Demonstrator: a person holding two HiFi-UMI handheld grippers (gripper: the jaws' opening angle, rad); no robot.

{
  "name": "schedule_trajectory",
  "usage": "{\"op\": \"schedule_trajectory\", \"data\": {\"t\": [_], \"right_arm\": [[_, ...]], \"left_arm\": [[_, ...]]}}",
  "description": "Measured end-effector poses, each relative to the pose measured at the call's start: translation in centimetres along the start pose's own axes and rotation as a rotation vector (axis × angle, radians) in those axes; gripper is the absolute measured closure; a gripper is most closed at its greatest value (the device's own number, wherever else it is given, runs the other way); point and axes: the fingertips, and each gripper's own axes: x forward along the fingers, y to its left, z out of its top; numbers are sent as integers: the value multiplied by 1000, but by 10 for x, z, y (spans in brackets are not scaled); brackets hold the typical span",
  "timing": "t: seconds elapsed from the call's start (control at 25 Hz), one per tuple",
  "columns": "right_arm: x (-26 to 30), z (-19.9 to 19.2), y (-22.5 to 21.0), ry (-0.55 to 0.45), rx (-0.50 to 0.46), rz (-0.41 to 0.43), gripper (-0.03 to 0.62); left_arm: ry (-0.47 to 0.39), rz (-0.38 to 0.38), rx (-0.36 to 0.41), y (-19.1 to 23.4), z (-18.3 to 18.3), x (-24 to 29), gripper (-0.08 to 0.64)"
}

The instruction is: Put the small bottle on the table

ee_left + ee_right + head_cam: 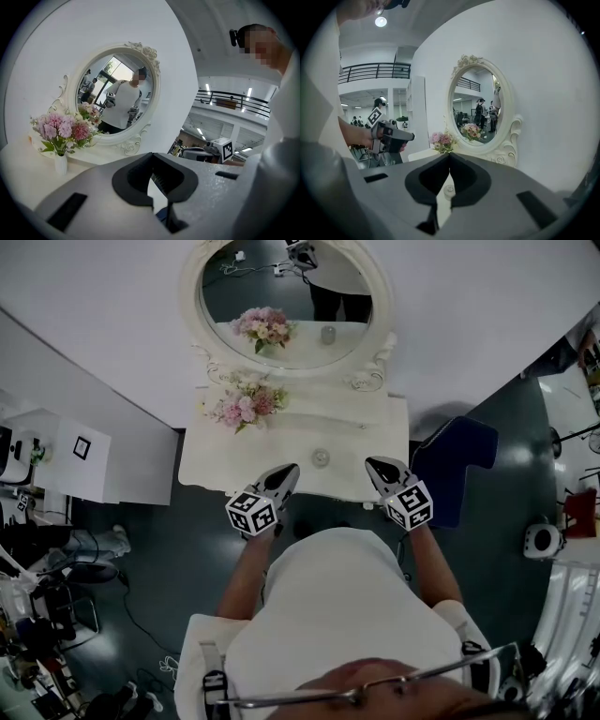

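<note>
Head view: a person in a white top stands at a white dressing table (281, 454) set against a white wall, one hand-held gripper in each hand. The left gripper (292, 468) and the right gripper (371, 463) hang over the table's near edge, their tips angled toward each other.

The small bottle (321, 458) stands upright on the tabletop between the two grippers. It touches neither of them.

An oval mirror (281, 282) in an ornate white frame rises at the back of the table. A bouquet of pink flowers (246, 405) stands on the left part of the table, just before the frame, in a white vase (60, 164).

Left gripper view: the jaws of the left gripper are clenched, tips together, with nothing grasped. Beyond them are the mirror, the flowers and, at right, the right gripper with its marker cube.

Right gripper view: the jaws of the right gripper are likewise clenched and empty. The small bottle shows on the tabletop through the gap below the joined tips, clear of the pads.
</note>
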Motion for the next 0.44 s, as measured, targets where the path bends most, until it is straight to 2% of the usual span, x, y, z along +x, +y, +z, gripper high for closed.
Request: {"op": "schedule_trajectory", "data": {"t": [0.44], "right_arm": [[0, 5, -5, -10, 8, -4, 586]], "left_arm": [[-9, -8, 14, -1, 6, 2, 557]]}}
